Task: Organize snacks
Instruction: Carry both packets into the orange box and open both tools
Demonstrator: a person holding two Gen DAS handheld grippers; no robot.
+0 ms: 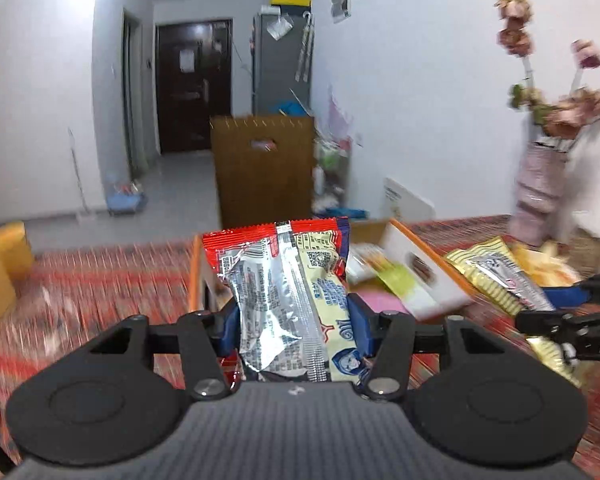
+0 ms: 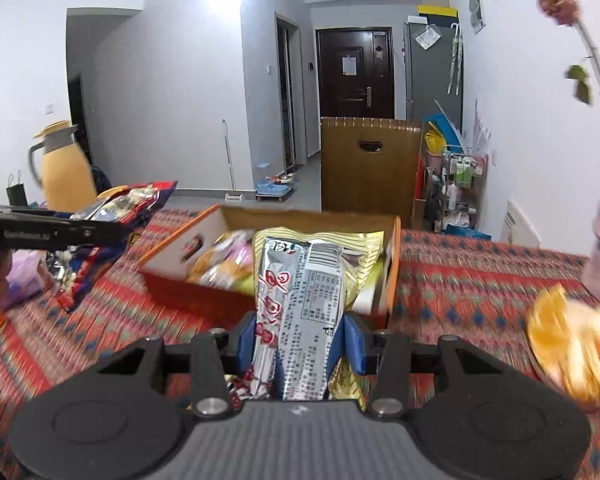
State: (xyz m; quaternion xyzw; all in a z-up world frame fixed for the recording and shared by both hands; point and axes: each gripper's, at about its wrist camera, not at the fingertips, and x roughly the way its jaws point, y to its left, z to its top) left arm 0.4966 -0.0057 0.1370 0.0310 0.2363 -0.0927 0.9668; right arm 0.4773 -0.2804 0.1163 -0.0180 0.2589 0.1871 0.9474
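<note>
Both grippers loaded and headed for the open cardboard box with orange edges (image 2: 394, 248) on the red patterned tablecloth (image 2: 480, 276). Left gripper (image 1: 294, 320) clamped by its blue pads on a crinkled red, silver and cream snack packet (image 1: 288, 296), seen in the right wrist view hanging limp off to the left of the box, clear of the cloth. Right gripper (image 2: 298, 336) closed on a silver and yellow foil snack packet (image 2: 304, 292), held upright just short of the box's near wall. Likely trouble: slick foil sliding out of either pinch in a quick swing, or a drooping packet catching the box rim and folding outside. Also a risk of the two packets colliding over the opening. Inside the box: several blurred yellow and pink packets (image 2: 224, 260), exact count unclear
</note>
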